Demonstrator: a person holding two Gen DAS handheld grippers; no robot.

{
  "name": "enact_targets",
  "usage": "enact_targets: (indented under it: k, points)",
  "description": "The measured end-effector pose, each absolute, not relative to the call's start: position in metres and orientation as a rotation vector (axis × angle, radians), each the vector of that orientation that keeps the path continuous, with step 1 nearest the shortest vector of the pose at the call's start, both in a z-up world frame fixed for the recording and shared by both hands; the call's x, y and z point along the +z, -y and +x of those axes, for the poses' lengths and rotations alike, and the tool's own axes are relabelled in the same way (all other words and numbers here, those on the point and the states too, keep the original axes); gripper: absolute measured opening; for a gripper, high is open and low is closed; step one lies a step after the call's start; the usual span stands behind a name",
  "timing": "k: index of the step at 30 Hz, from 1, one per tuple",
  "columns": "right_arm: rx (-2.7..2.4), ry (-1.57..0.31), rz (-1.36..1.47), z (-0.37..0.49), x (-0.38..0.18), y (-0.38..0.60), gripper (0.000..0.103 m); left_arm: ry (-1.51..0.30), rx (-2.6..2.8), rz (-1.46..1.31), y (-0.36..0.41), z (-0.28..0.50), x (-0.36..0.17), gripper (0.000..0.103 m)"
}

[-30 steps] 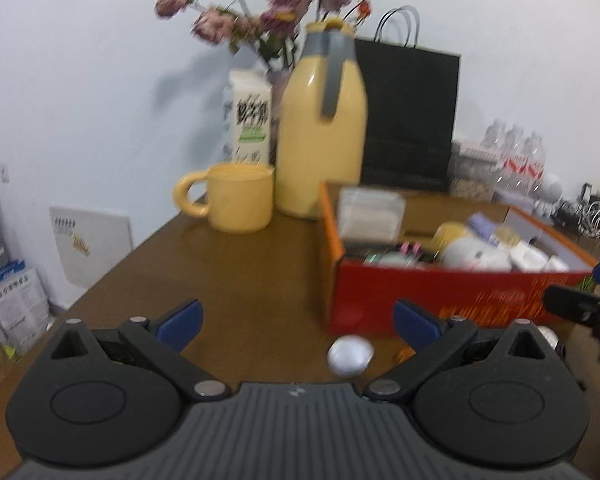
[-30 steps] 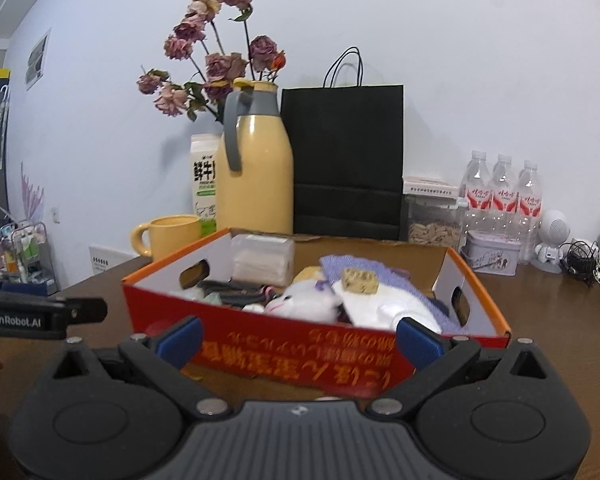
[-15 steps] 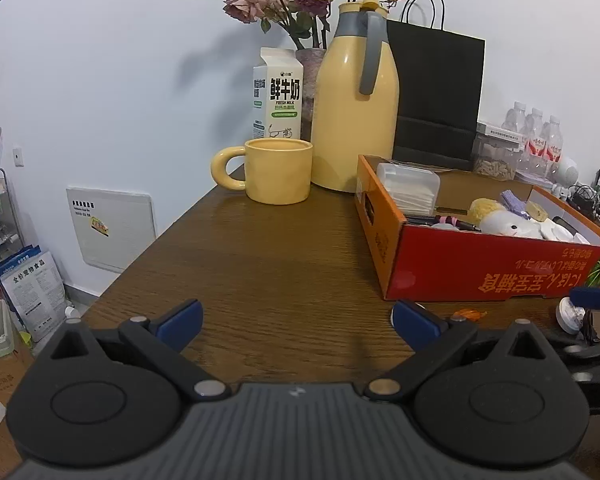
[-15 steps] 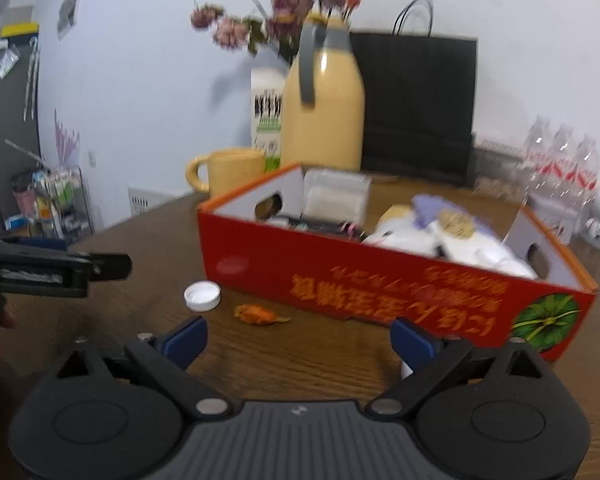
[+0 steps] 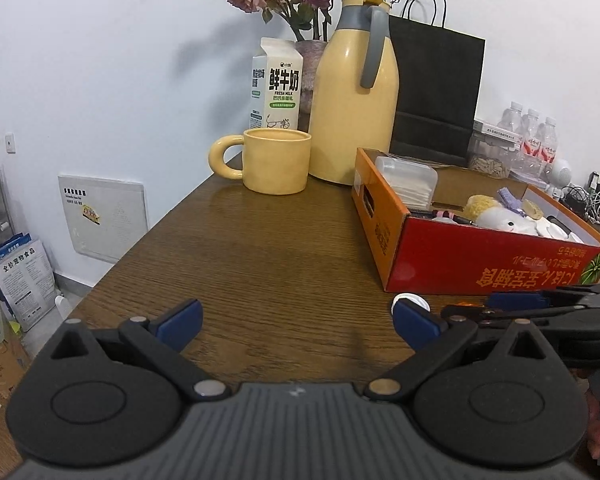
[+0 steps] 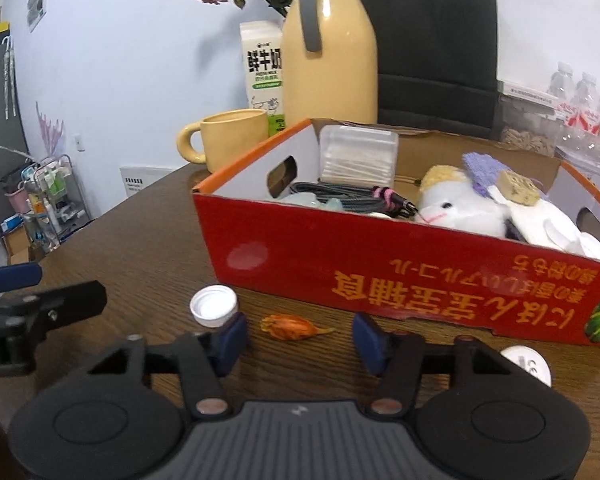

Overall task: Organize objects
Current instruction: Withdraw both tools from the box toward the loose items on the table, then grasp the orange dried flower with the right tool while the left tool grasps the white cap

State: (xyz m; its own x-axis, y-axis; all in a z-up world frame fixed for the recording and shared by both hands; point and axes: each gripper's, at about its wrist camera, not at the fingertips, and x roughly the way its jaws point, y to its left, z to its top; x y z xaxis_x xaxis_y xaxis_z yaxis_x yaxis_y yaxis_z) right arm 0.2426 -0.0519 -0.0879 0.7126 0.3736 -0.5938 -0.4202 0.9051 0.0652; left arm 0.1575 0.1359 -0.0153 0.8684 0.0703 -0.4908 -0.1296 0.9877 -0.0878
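A red cardboard box (image 6: 380,264) (image 5: 480,260) holds a plush toy (image 6: 456,208), a clear plastic case (image 6: 356,156), cables and other small items. On the table in front of it lie a white bottle cap (image 6: 214,306) (image 5: 411,303), an orange dried bud (image 6: 290,327) and a white round object (image 6: 526,364). My right gripper (image 6: 298,340) is open, low over the table, with the bud just ahead between its fingers. My left gripper (image 5: 296,322) is open and empty over bare wood left of the box. The right gripper also shows in the left wrist view (image 5: 540,304).
A yellow mug (image 5: 274,160), a yellow thermos jug (image 5: 354,96), a milk carton (image 5: 276,84), a vase of dried roses and a black paper bag (image 5: 436,92) stand at the back. Water bottles (image 5: 534,140) and a jar stand far right. The table's left edge drops to the floor.
My right gripper has dropped lower and moved forward toward the bud, and its fingers have narrowed. My left gripper has pulled back and to the left, away from the box.
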Motion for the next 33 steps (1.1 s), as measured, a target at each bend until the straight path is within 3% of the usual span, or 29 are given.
enact_targets:
  k: [4,33]
  points:
    - [0.453,-0.638,-0.101,0.242,-0.088,0.045,0.040,-0.511,0.101,-0.122,-0.137,0.158,-0.016,0.103]
    - [0.497,-0.460,-0.051,0.214,-0.063,0.091,0.040,-0.575,0.128,-0.054,-0.119,0.173,-0.023,0.103]
